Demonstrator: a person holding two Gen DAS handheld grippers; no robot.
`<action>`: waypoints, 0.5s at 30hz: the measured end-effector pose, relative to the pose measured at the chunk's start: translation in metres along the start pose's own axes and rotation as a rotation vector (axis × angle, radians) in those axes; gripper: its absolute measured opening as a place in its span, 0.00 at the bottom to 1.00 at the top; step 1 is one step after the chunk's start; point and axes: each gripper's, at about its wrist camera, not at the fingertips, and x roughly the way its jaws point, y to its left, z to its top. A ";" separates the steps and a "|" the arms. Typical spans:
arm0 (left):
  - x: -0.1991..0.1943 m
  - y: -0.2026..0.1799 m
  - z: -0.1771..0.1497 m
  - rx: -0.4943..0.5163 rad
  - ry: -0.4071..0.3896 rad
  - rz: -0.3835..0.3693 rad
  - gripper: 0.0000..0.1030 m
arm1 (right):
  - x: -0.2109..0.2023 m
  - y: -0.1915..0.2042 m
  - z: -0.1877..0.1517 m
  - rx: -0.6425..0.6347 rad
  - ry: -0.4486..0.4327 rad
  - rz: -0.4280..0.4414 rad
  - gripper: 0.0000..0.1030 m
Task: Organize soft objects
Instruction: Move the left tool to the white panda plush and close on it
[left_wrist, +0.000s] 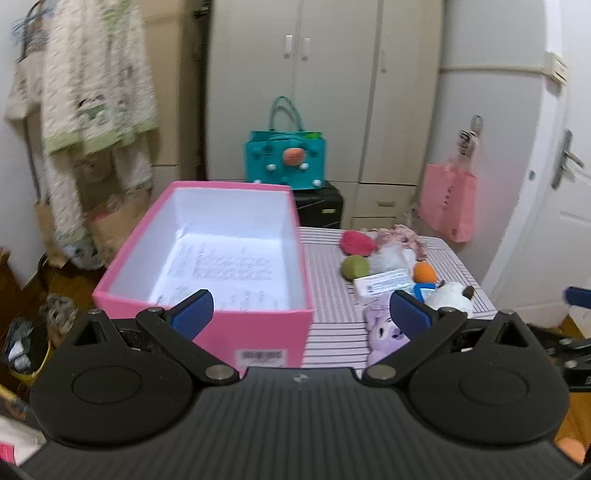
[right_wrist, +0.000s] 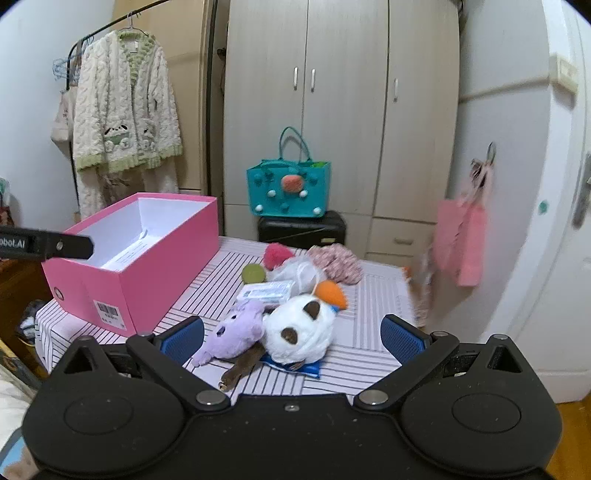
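A: Where are we?
B: At the start, I'd say. Our left gripper (left_wrist: 301, 308) and right gripper (right_wrist: 291, 336) both gape, empty. The toys (right_wrist: 295, 328) lie heaped beside the empty pink box (right_wrist: 147, 258)
A: Next?
B: Probably close on the panda first

A: The print on the pink box (left_wrist: 207, 258) floor, can you read it?

B: No, too blurred, like the barcode label (left_wrist: 261, 357) at six o'clock, partly behind the left gripper (left_wrist: 301, 312) body.

A: And the purple plush (left_wrist: 384, 332)?

B: Half hidden by the gripper's finger (left_wrist: 412, 308). In the right view, the blue packet (right_wrist: 295, 365) lies mostly under the white plush (right_wrist: 299, 332).

A: At nine o'clock?

B: A black bar (right_wrist: 44, 243), its lettering cut by the edge.
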 end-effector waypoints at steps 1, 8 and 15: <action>0.004 -0.005 0.000 0.021 -0.006 -0.008 1.00 | 0.007 -0.005 -0.006 0.012 -0.008 0.021 1.00; 0.042 -0.056 0.002 0.189 -0.009 -0.052 0.99 | 0.053 -0.026 -0.032 0.009 -0.046 0.080 1.00; 0.091 -0.099 0.004 0.262 0.096 -0.210 0.96 | 0.090 -0.039 -0.045 -0.039 -0.033 0.140 0.94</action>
